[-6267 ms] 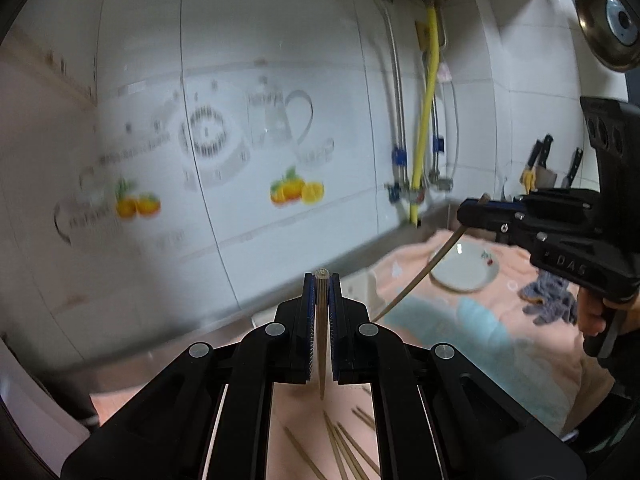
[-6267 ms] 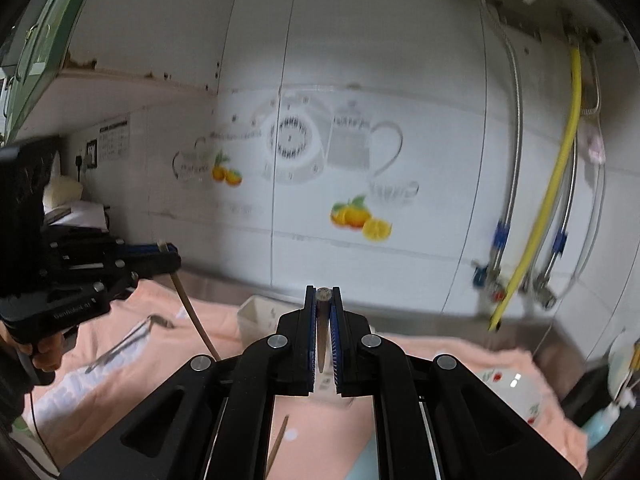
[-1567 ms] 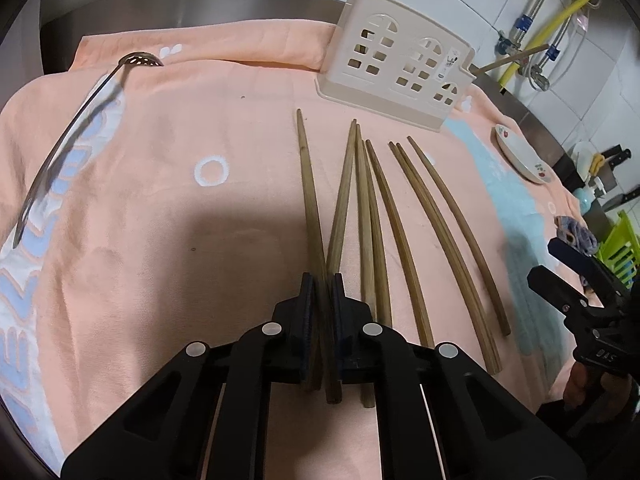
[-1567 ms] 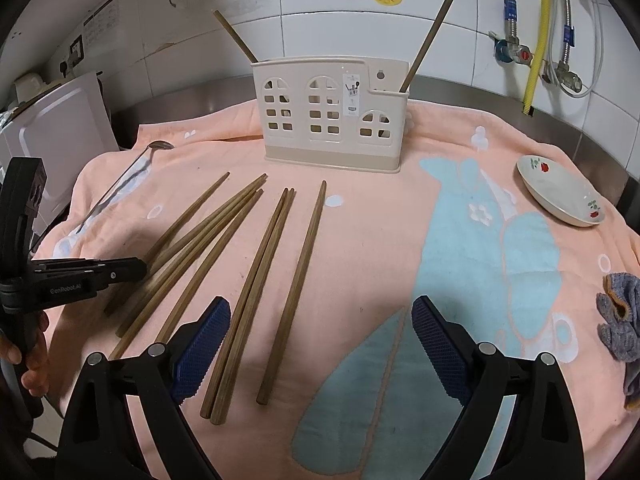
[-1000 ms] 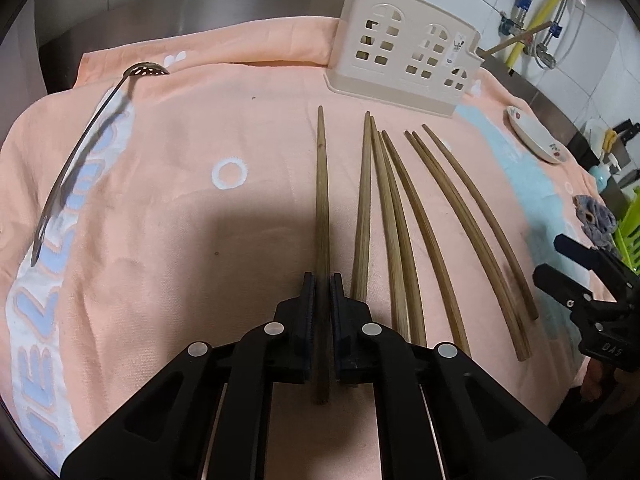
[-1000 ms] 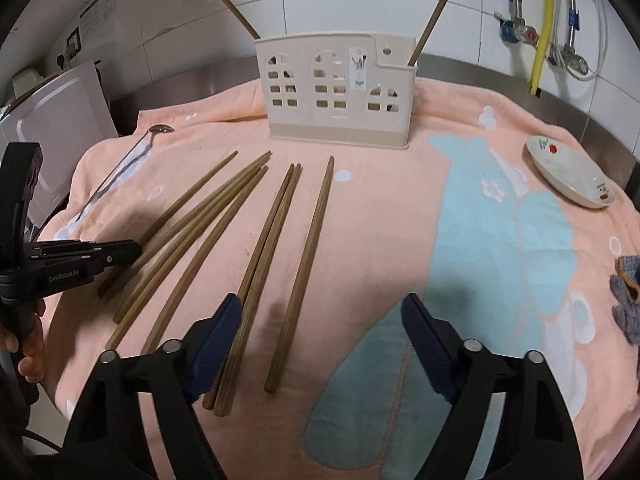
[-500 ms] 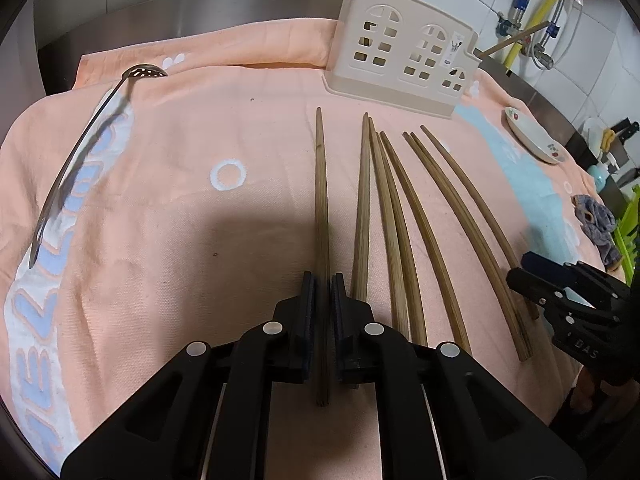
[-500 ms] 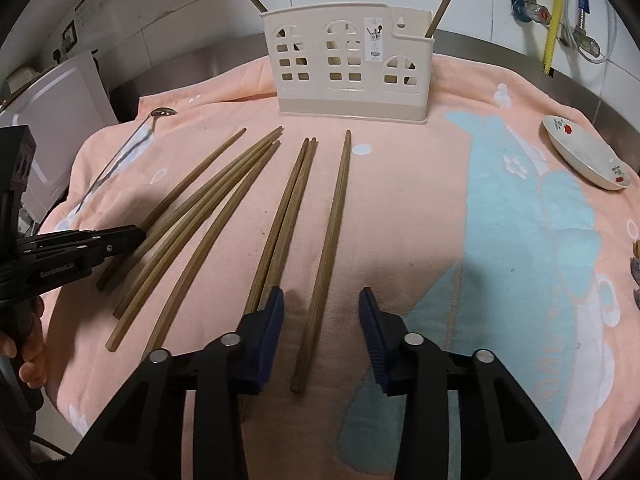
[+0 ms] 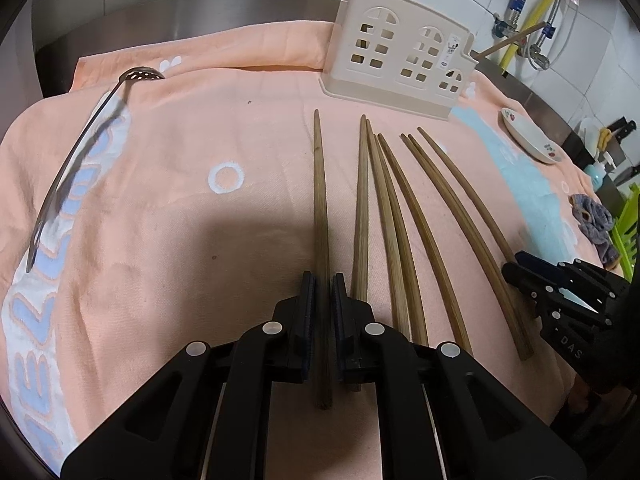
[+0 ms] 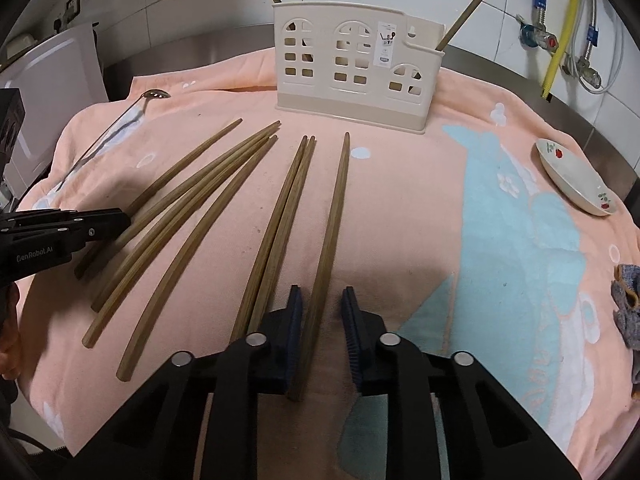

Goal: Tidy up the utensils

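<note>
Right gripper (image 10: pixel 321 312) narrowed, jaws part-open astride rightmost chopstick (image 10: pixel 330 232), lengthwise near-to-far; left gripper (image 9: pixel 321 294) clamps leftmost chopstick (image 9: pixel 320 208).

Both handheld grippers were matte black plastic. The left gripper (image 9: pixel 321 294) and right gripper (image 10: pixel 321 312) had blue ribbed fingers (image 10: pixel 294 320), silver round screws, and white lettering reading "GenRobot.AI" and "DAS".
</note>
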### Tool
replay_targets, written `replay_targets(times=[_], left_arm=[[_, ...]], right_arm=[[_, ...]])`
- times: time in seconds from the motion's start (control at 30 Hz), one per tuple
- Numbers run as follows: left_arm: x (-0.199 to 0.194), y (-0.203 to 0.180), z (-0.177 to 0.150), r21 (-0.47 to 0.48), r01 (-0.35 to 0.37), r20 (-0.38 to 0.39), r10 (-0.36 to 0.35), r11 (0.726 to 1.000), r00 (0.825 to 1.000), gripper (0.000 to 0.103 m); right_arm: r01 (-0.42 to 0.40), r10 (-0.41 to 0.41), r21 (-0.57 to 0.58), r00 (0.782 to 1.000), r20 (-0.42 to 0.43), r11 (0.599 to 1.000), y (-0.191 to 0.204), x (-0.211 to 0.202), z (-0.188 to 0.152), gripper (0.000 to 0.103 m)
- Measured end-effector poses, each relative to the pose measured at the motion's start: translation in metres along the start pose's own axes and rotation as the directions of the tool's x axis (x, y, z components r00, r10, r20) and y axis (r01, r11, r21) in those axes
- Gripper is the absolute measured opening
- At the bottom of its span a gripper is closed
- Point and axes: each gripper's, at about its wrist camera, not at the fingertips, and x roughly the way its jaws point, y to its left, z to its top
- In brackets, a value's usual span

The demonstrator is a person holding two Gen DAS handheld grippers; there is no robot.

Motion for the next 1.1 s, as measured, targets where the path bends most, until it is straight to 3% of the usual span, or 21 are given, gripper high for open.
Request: replay_targets(times=[0.7, 1.1], left_arm=[[-0.002, -0.009, 0.005, 0.045, -0.045, -0.023, 0.046, 0.998, 0.999, 0.007], [-0.050, -0.021, 0.030, 0.102, -0.021, 0.103, 0.010, 0.995, 0.995, 0.007]], right_arm=[[-0.018, 0.017, 0.015, 0.998, 0.055, 1.000, -0.006, -0.015, 0.002, 0.007], [-0.019, 0.022, -0.014, 0.973, 0.230, 1.000, -0.015, -0.067, 0.044, 0.007]])
